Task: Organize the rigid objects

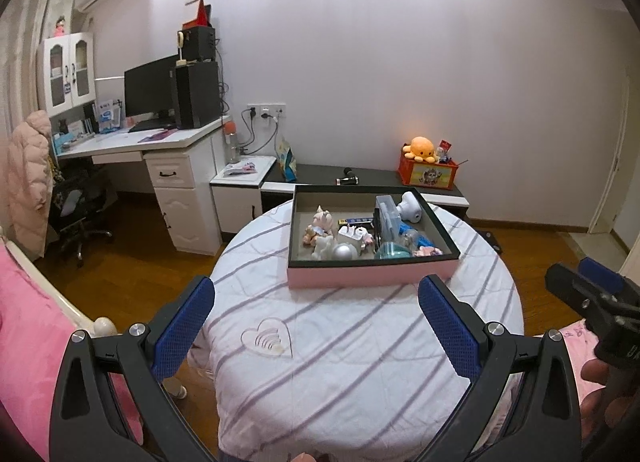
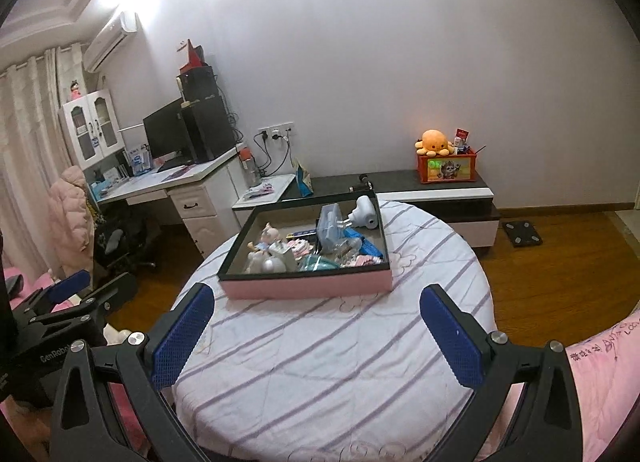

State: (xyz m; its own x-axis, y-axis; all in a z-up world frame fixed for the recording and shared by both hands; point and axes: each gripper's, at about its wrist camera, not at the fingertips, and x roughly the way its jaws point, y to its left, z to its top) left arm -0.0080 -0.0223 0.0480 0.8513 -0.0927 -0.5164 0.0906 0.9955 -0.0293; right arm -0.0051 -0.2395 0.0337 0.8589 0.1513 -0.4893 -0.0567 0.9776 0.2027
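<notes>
From the left wrist view: left gripper (image 1: 316, 322) spread wide with nothing between its blue pads, hovering over the near edge of the round table draped in a white cloth with grey stripes (image 1: 344, 362). Sitting toward the far edge of that cloth, the shallow pink-sided box with a dark rim (image 1: 372, 276), crammed with hard odds and ends: a white plug-in device with a round head (image 1: 409, 209), a translucent blue-grey plastic case standing on edge (image 1: 387, 218), a silver ball (image 1: 346, 252), small pale figurines (image 1: 320, 228). Right gripper (image 1: 588, 290) poking in at the right side, too edge-on to say whether it gapes. Over to the right wrist view: right gripper (image 2: 316, 322) splayed and unloaded, same box (image 2: 308, 286) ahead near the cloth's far-left edge, plug-in device (image 2: 365, 214) in the box's far right corner. Likely light and stiff, all of it; plastic probably slick, so best pinched across flat faces or narrow necks; figurines likely brittle, best taken by the body. Pile tangled at the box's near wall, pieces overlapping and hard to separate; teal item half hidden behind that wall; left gripper (image 2: 76, 294) cropped at the left edge.
</notes>
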